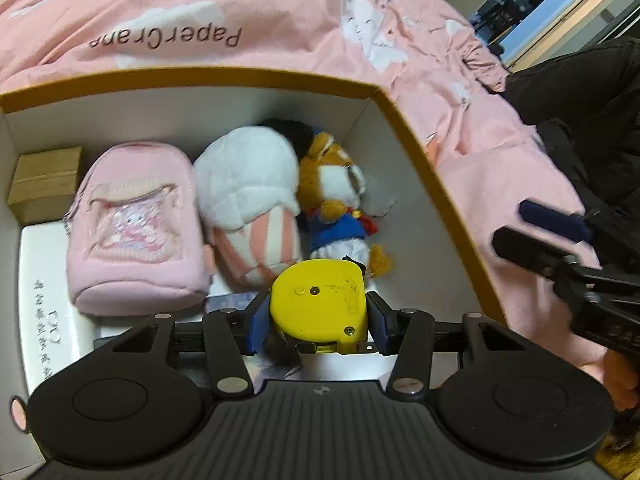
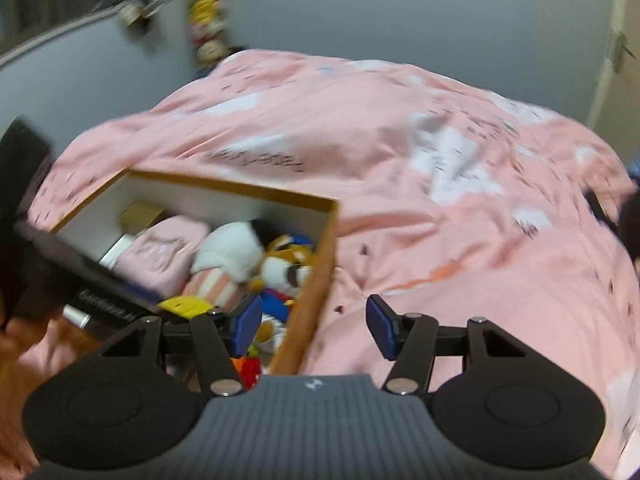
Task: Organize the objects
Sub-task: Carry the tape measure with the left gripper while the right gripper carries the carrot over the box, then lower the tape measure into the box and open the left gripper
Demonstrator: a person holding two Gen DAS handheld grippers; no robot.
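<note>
Left wrist view first: my left gripper [image 1: 318,322] has its blue pads clamped on either side of the yellow tape measure [image 1: 320,304], holding it low inside the open cardboard box [image 1: 408,120]. Ahead of it I've got a pink pouch [image 1: 136,224], a white and pink striped plush [image 1: 250,200] and a brown plush in blue [image 1: 340,200] lying side by side, with a small brown carton [image 1: 46,180] in the far left corner. The box sits on a pink bedspread [image 1: 280,20].

Right wrist view, blurred: my right gripper [image 2: 314,326] hangs over the bedspread just beside the box's right wall, jaws opening, nothing between them. I can see the tape measure's yellow at the box's near end.
</note>
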